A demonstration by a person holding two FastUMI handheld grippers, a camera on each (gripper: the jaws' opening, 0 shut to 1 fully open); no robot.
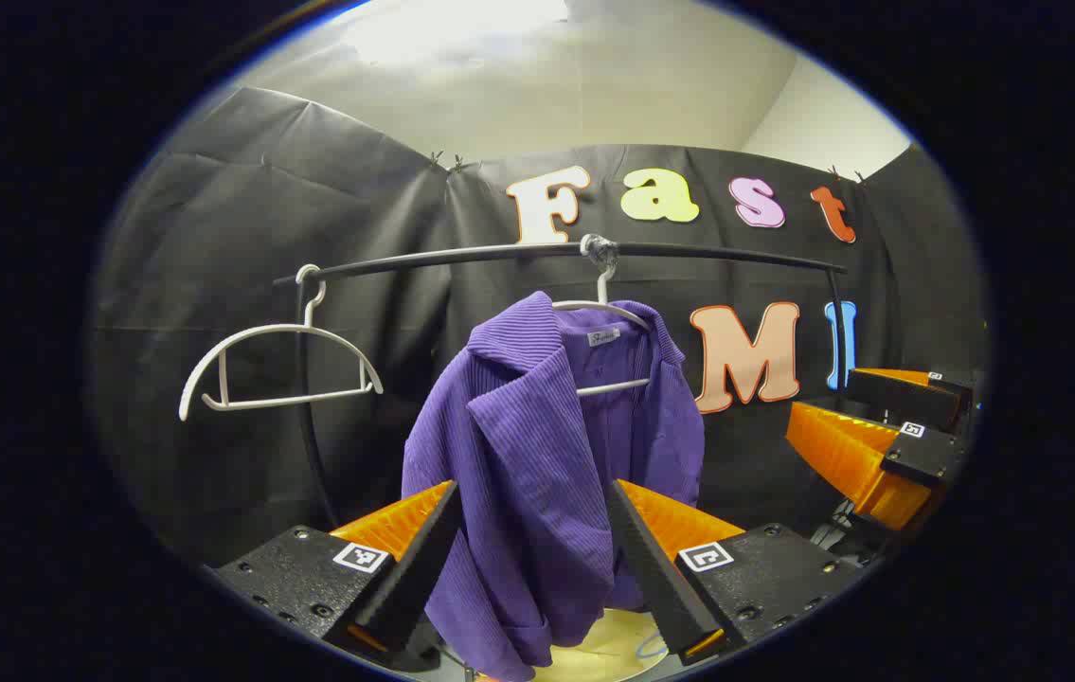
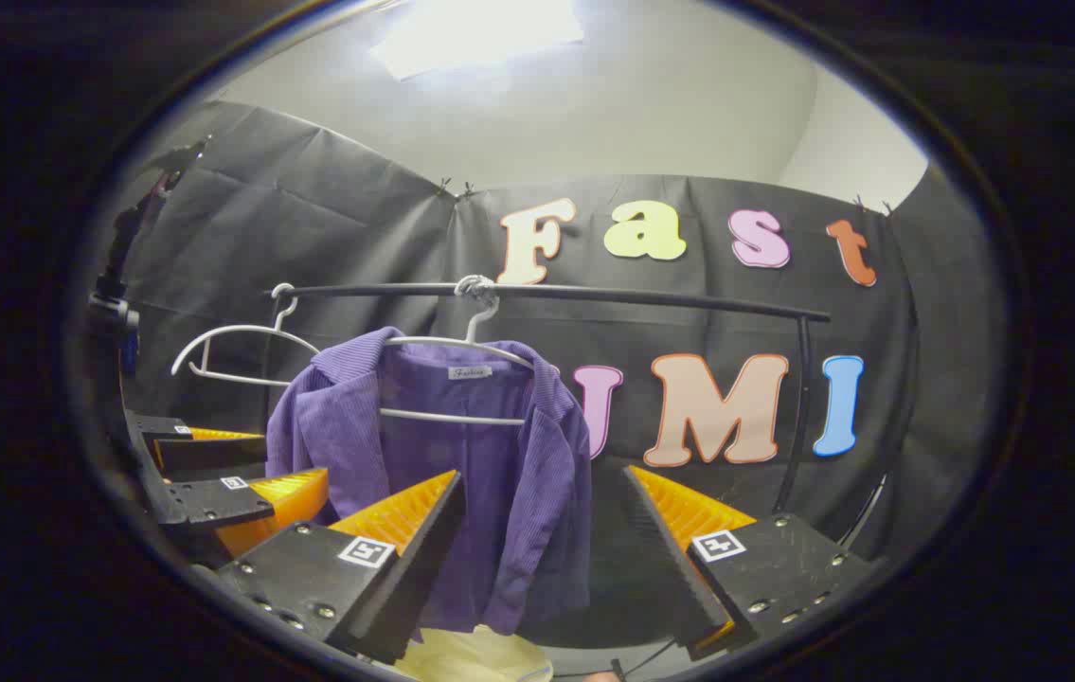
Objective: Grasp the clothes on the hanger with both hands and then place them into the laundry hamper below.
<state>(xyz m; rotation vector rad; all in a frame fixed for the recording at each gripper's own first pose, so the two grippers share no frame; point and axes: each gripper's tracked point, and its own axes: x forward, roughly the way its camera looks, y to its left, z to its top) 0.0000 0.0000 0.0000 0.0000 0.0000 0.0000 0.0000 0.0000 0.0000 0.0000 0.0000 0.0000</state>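
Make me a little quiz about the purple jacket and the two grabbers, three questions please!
1. True or false: the purple jacket hangs on a hanger on the rail.
2. How many hangers are on the rail? A) one B) two C) four
3. Fill in: the left gripper and the right gripper are both ____, gripping nothing.

Key: 1 true. 2 B; the second is an empty hanger. 3 open.

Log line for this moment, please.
phase: approach | left gripper: open | right gripper: open | purple jacket: on hanger, ungrasped
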